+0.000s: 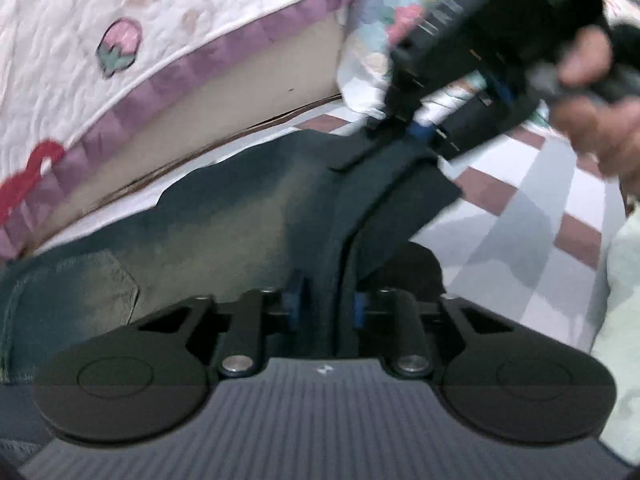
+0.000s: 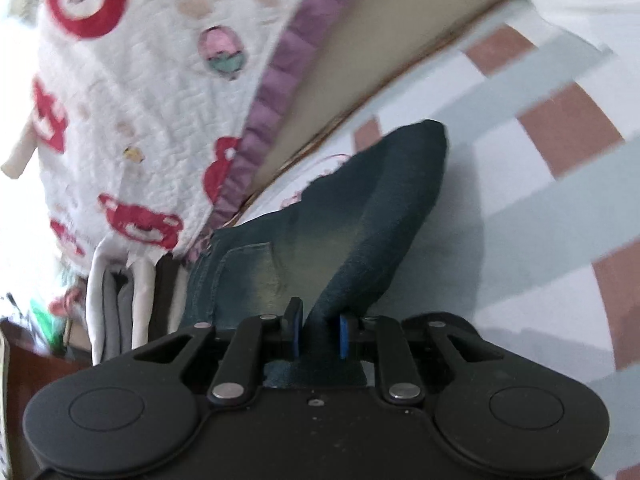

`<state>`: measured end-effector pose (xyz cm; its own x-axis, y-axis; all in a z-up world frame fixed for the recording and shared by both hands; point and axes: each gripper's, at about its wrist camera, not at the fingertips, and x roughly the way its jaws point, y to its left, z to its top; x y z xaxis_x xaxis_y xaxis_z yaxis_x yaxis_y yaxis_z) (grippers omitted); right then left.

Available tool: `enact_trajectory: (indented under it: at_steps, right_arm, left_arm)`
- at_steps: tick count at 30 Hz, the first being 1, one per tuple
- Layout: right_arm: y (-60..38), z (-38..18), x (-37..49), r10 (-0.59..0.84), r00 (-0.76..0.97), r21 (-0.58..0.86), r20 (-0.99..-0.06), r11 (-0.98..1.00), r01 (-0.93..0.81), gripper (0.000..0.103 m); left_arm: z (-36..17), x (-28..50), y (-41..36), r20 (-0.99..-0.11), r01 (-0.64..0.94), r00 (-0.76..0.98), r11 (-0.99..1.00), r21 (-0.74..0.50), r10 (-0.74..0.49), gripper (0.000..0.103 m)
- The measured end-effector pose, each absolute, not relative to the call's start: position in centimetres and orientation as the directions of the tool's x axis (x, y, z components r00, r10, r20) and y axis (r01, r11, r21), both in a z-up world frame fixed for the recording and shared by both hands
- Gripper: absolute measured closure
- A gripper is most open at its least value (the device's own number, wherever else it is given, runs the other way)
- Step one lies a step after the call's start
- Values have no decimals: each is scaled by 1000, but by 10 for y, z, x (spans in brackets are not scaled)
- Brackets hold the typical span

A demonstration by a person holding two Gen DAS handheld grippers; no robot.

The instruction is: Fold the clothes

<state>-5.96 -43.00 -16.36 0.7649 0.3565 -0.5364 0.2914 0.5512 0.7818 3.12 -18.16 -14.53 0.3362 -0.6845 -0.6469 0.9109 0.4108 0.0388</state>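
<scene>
Dark blue jeans (image 2: pixel 320 216) with a faded, yellowish wash lie on the checked bed sheet (image 2: pixel 540 184), pocket side up, partly lifted. Left gripper (image 1: pixel 326 304): jaws narrow, pinching a fold of denim. Right gripper (image 2: pixel 318 334): jaws narrow, clamped on a raised ridge of the jeans; a hand (image 1: pixel 600 120) holds it at far right in the left wrist view. Far left, a white quilt (image 1: pixel 120 40) with strawberry print and purple border hangs just beyond the jeans. Folded pale cloths (image 2: pixel 116 304) stand near left, beside the waistband.
</scene>
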Motion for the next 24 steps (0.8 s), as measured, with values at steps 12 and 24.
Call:
enact_trajectory:
  at_steps: [12, 24]
  right_arm:
    - [-451, -215, -53, 323, 787, 839, -526, 348, 418, 90]
    - [-446, -132, -85, 395, 894, 945, -213, 315, 86, 92]
  left_arm:
    - [-155, 24, -180, -639, 926, 334, 369, 84, -693, 86]
    - [-73, 8, -192, -461, 935, 291, 351, -48, -839, 86]
